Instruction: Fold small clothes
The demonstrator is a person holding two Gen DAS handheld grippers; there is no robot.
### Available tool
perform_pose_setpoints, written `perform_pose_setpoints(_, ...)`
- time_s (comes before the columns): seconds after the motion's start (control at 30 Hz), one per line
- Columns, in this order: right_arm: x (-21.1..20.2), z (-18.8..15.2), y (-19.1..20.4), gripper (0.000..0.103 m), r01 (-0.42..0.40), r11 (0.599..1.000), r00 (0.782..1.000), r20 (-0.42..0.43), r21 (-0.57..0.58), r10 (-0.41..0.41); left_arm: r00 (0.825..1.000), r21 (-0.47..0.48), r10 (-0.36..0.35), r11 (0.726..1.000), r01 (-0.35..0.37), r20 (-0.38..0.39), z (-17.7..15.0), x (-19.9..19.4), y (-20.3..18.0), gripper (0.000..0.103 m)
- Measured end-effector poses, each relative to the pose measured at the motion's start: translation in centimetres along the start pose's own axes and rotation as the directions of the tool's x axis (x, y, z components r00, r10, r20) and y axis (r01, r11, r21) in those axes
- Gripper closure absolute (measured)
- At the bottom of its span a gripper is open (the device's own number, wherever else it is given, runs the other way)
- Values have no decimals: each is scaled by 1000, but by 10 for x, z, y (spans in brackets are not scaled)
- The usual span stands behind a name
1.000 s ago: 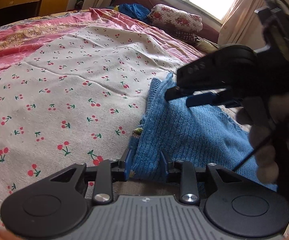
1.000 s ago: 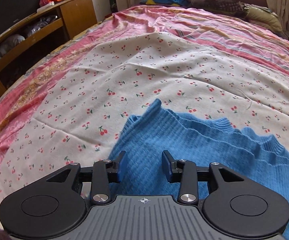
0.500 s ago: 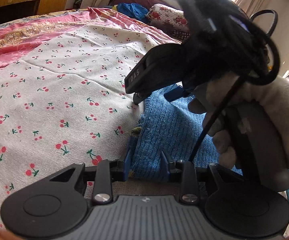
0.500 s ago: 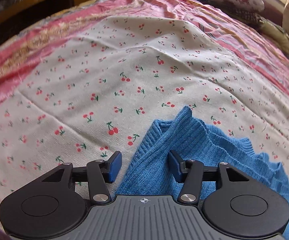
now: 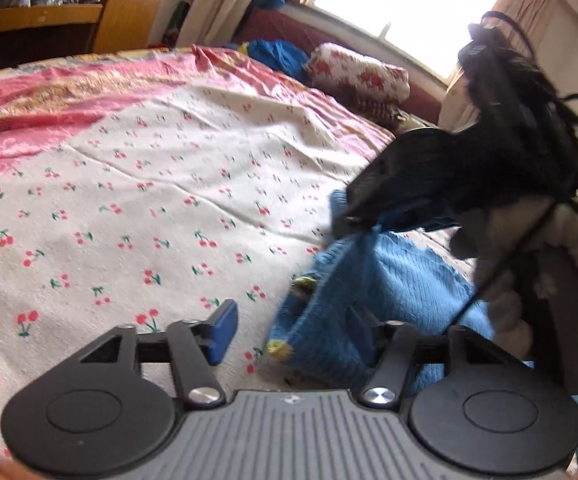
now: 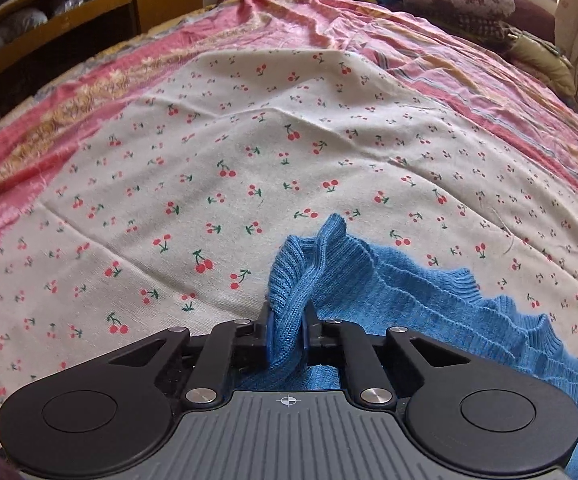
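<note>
A small blue knit sweater lies on the cherry-print sheet. My right gripper is shut on a bunched edge of the sweater, which stands up between its pads. In the left wrist view the sweater is lifted at one corner by the right gripper. My left gripper is open wide, its left pad clear over the sheet, its right pad hidden behind the sweater's lower edge.
A pink patterned bedspread surrounds the cherry sheet. A floral pillow and blue cloth lie at the head of the bed by the window. A wooden shelf unit stands at the left.
My right gripper has closed on the sweater's edge and lifted it. My left gripper has opened and let go of the sweater's lower edge.
</note>
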State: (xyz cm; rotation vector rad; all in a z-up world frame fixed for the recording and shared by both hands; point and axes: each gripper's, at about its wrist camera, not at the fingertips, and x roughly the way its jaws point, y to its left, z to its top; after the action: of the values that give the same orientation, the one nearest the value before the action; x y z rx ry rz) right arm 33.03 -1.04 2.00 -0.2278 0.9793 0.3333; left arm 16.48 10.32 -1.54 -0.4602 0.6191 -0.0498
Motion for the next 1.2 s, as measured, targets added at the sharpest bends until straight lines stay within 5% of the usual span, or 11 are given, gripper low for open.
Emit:
perform_pose_setpoints(0.37, -53, -8, -50, 92, -140, 985, 987, 91, 106, 131, 999, 77, -27, 997, 24, 34, -11, 8, -25, 33)
perform_pose_setpoints(0.57, -79, -23, -93, 92, -204, 963, 974, 140, 177, 180, 996, 186, -87, 979, 80, 28, -10, 5, -73, 74)
perform_pose_setpoints(0.63, -90, -29, -112, 92, -220, 955, 969, 159, 202, 189, 993, 219, -114, 970, 104, 31, -10, 0, -91, 77)
perform_pose_setpoints(0.93, -128, -71, -211, 92, -240, 909, 956, 246, 341, 160, 962, 392, -272, 884, 255, -15, -28, -8, -197, 78)
perform_pose_setpoints(1.2, -114, -133, -279, 92, -208, 857, 971, 207, 471, 122, 952, 497, -278, 813, 304, -127, -80, 11, -260, 78)
